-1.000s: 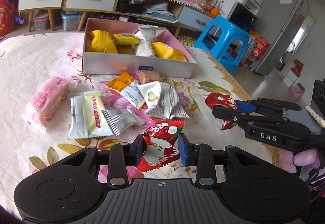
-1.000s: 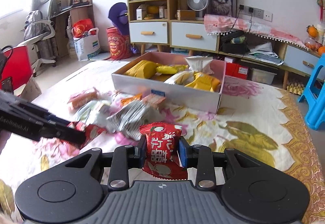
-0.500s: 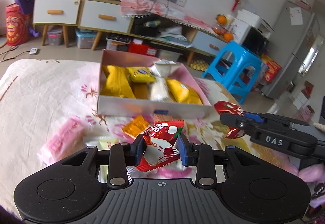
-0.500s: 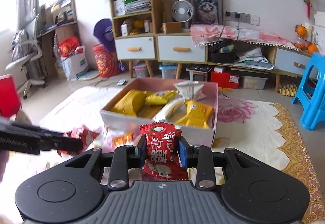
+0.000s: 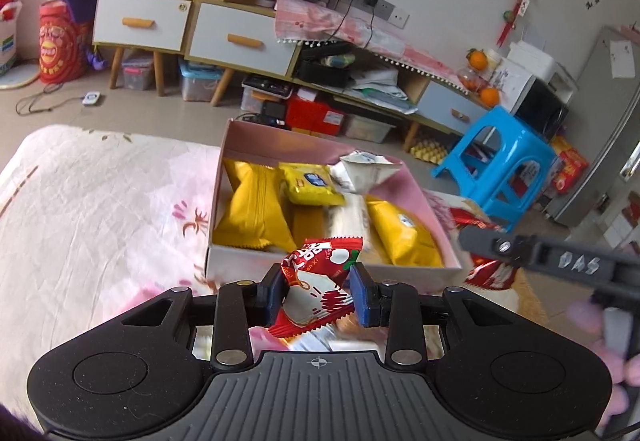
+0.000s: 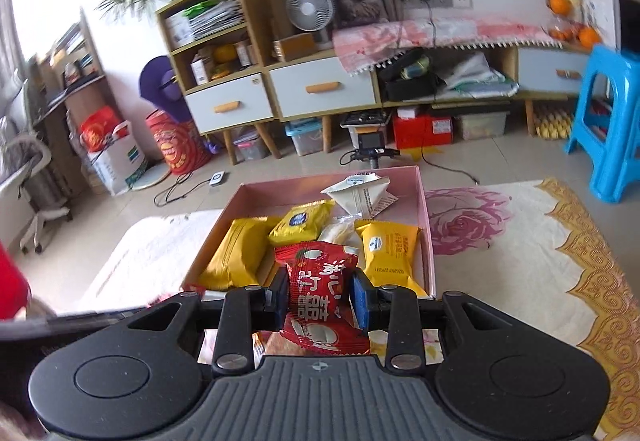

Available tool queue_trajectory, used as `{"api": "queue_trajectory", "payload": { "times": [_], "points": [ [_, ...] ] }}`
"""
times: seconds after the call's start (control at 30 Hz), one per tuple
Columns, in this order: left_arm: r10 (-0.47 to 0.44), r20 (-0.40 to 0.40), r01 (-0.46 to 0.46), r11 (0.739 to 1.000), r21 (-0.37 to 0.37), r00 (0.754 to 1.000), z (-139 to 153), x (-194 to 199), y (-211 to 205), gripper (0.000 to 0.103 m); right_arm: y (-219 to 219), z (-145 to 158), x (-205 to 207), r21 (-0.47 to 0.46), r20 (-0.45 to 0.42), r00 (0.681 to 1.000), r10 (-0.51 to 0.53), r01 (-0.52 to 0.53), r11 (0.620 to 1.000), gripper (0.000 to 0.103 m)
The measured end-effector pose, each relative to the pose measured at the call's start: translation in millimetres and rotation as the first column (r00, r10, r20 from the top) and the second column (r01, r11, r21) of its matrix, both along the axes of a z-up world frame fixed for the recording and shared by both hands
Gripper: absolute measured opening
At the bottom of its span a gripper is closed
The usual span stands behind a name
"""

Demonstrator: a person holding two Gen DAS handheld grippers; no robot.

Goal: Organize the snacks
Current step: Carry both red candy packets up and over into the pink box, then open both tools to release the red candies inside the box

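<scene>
My left gripper [image 5: 319,291] is shut on a red and white snack packet [image 5: 318,287], held up in front of the near wall of the pink box [image 5: 332,267]. My right gripper [image 6: 320,299] is shut on a second red snack packet [image 6: 320,301], held just before the near end of the same pink box [image 6: 425,225]. The box holds several yellow packets [image 5: 252,215] and a white packet [image 5: 366,171]. In the left wrist view the right gripper's dark body [image 5: 548,257] reaches in from the right with its red packet [image 5: 490,273]. The loose snacks on the cloth are hidden behind the grippers.
The box stands on a table covered with a floral cloth [image 5: 92,201], gold-edged on the right [image 6: 592,281]. Beyond the table are a blue plastic stool [image 5: 500,169], white drawer cabinets [image 6: 288,97] and storage bins on the floor.
Both grippers have risen and moved toward the pink box with their red packets. The loose snacks on the cloth have dropped out of sight below the grippers.
</scene>
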State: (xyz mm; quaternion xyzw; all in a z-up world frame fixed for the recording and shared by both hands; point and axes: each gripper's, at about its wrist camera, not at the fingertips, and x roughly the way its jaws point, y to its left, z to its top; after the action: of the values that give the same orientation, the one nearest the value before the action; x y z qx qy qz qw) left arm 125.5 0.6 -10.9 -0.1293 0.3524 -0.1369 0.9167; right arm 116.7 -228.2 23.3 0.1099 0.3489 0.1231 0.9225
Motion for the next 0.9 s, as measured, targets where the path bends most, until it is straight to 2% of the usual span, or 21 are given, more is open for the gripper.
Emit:
{"api": "queue_trajectory", "payload": {
  "times": [0.13,0.47,0.57,0.9],
  "points": [
    [0.003,-0.011,-0.003,1.0,-0.014,1.0,-8.1,18.3,-0.3,0.032,-5.9,-3.1,12.3,0.061,-0.032,0.999,-0.042,0.044,0.997,0.023],
    [-0.017,-0.001,0.017,0.999,0.049,1.0,-17.6,53.6,-13.7,0.032,-16.0,-28.6,45.2,0.259,-0.154,0.982,-0.107,0.145,0.955,0.023],
    [-0.028,0.001,0.027,0.997,0.077,1.0,-21.9,60.5,-18.7,0.032,-11.4,-33.4,49.1,0.268,-0.153,0.983,-0.105,0.144,0.953,0.023],
    [-0.042,0.015,0.04,0.995,0.093,0.999,-28.2,76.3,-30.0,0.032,-16.0,-46.4,57.9,0.277,-0.163,0.977,-0.139,0.181,0.944,0.024]
  ]
}}
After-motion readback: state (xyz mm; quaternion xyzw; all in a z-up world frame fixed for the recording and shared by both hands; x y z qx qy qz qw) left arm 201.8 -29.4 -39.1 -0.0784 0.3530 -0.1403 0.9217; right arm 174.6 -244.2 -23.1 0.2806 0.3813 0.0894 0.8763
